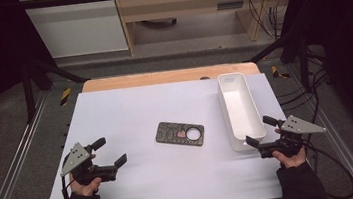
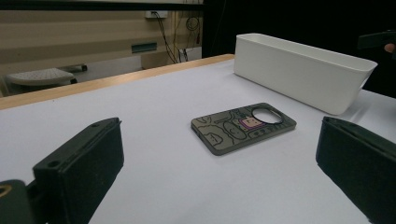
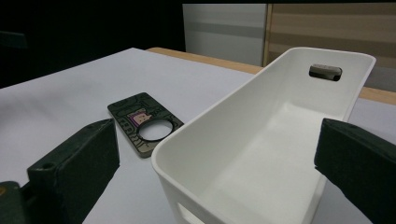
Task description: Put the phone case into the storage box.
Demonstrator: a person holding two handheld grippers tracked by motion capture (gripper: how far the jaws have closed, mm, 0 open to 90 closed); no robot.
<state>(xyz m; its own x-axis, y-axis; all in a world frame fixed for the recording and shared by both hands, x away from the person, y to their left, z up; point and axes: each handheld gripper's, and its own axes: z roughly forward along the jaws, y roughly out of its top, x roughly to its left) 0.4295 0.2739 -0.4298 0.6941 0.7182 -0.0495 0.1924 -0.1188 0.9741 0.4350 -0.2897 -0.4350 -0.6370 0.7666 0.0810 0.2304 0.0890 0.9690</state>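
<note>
Both hands sit at the near edge of the white table (image 1: 139, 184), one at each end. Going left to right: the left gripper (image 1: 111, 152) has its jaws spread wide with nothing between them, pointing toward the middle. Dead center lies the dark grey phone case with cartoon line art and a round camera cutout (image 1: 180, 134), flat on the table, well apart from both tools. Right of it stands the long white plastic bin (image 1: 239, 110), empty inside as far as I can see, running near to far. The right gripper (image 1: 259, 131) is spread open too, just beside the bin's near end.

Looks to me like the very start: nothing grabbed yet. My guess is the case goes into the bin, so next up is reaching in, getting the jaws around the case's thin edges and closing. Low flat thing, tricky to pinch.
</note>
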